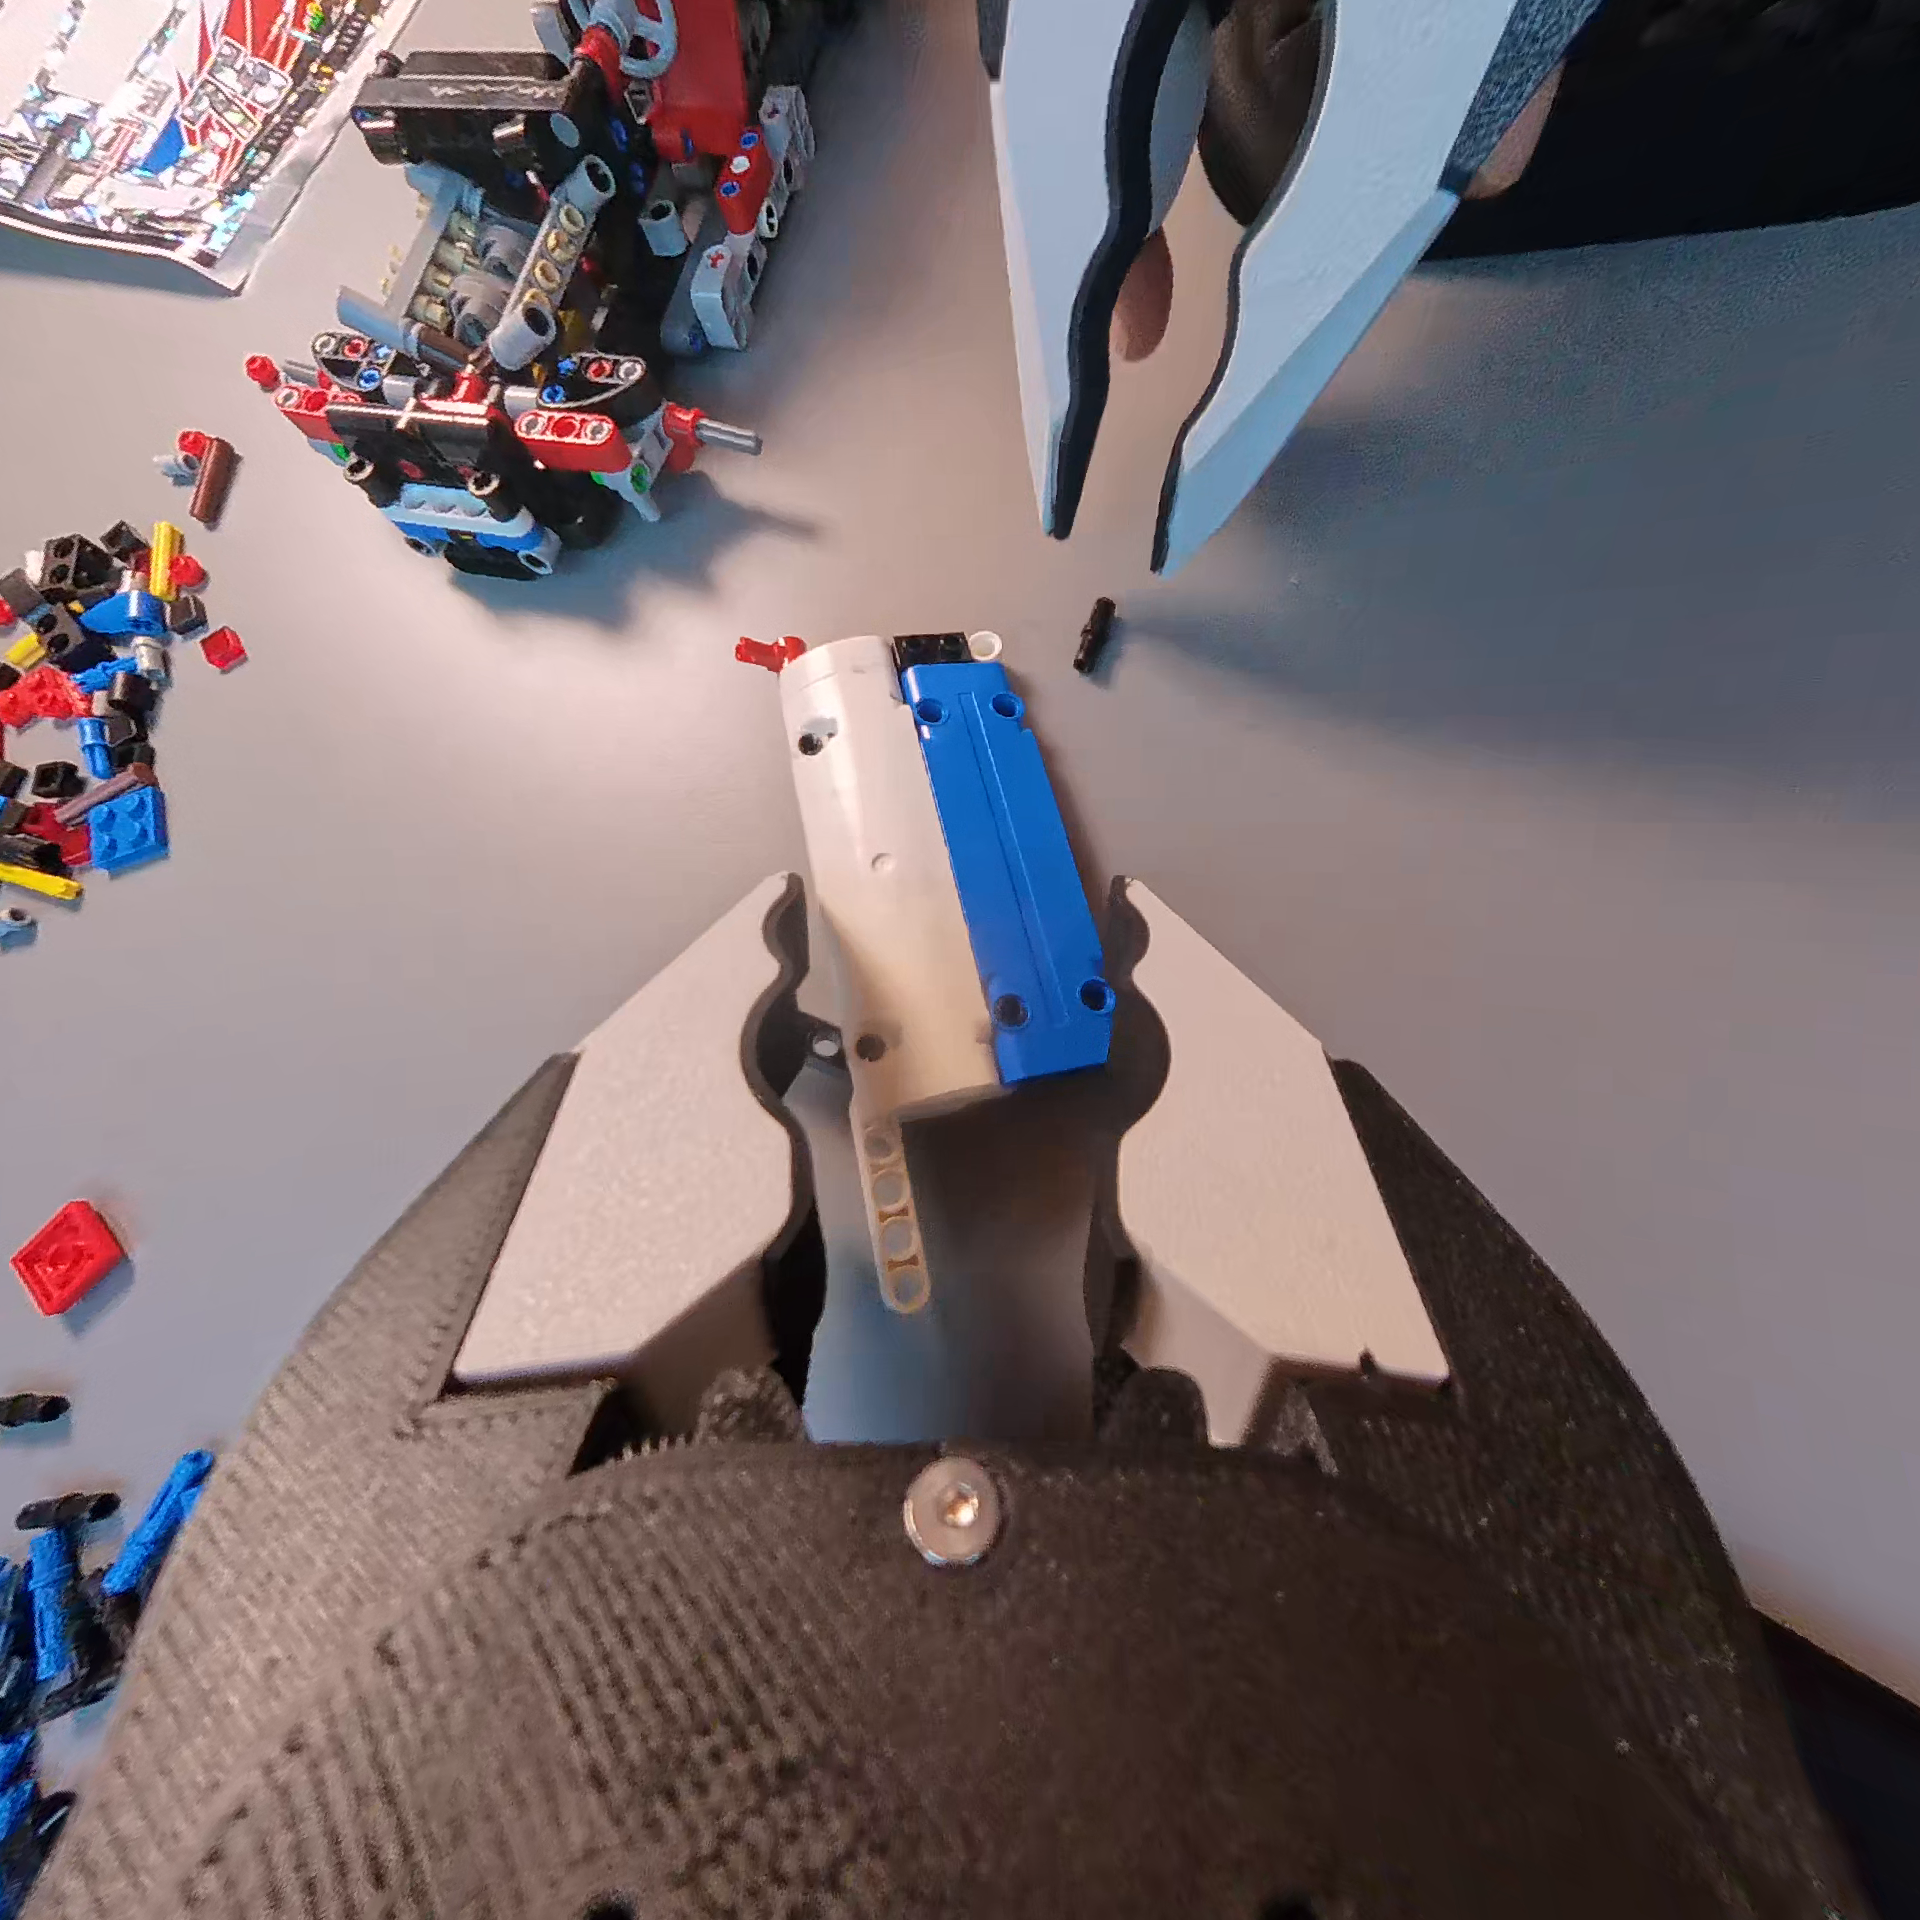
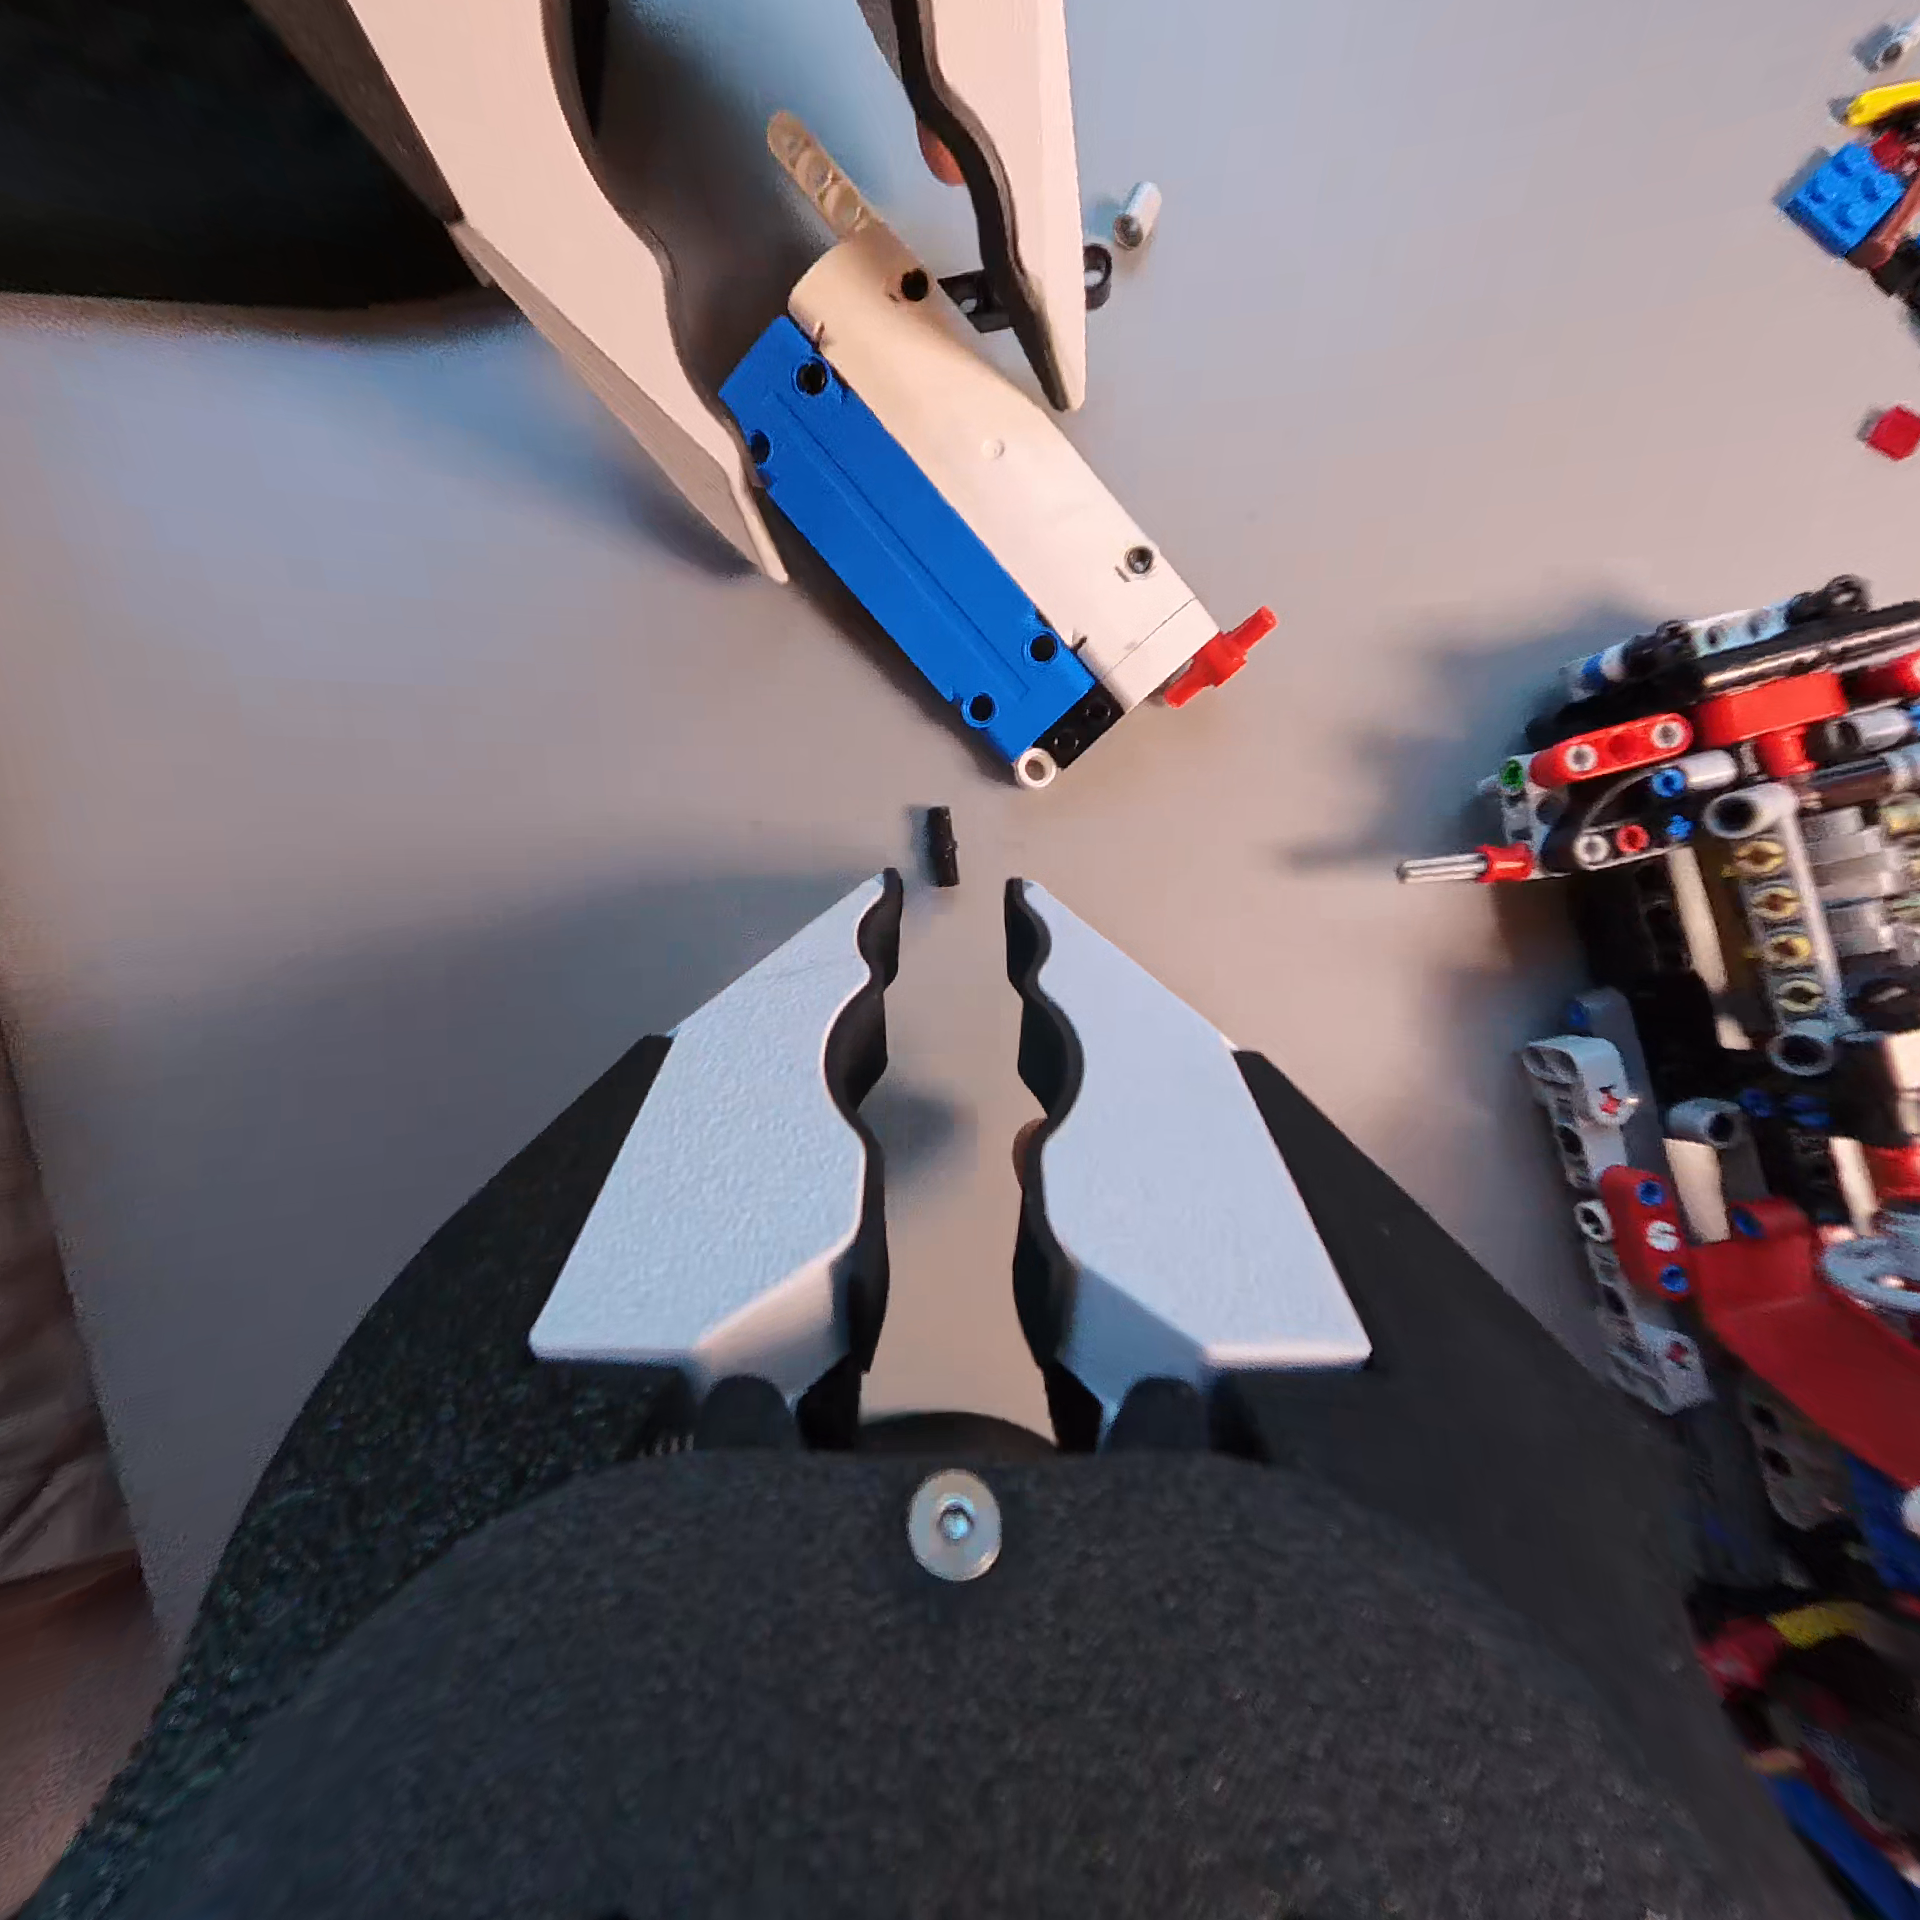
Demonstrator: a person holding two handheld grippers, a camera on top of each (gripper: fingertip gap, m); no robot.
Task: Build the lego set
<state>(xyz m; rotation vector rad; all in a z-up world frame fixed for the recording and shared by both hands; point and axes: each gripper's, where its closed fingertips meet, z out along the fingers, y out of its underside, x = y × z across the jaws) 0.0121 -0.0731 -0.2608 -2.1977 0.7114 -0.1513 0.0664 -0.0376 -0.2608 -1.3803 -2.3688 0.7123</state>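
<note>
One black pin (image 2: 938,847) lies before the parted right gripper (image 2: 951,883); left gripper (image 1: 956,883) clamps one blue-white panel assembly (image 1: 935,862) (one red pin (image 1: 764,652) attached).

left gripper (image 1: 956,894) low over the table, fingers spread wide, one either side of a held part, contact unclear; right gripper (image 2: 951,883) opposite it, tips pointing toward the left one, fingers parted by a narrow gap, nothing between them

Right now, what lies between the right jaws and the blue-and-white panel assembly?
Only a small black pin on bare table, just ahead of the right gripper and short of the blue-and-white panel assembly; the right wrist view shows it best.
</note>
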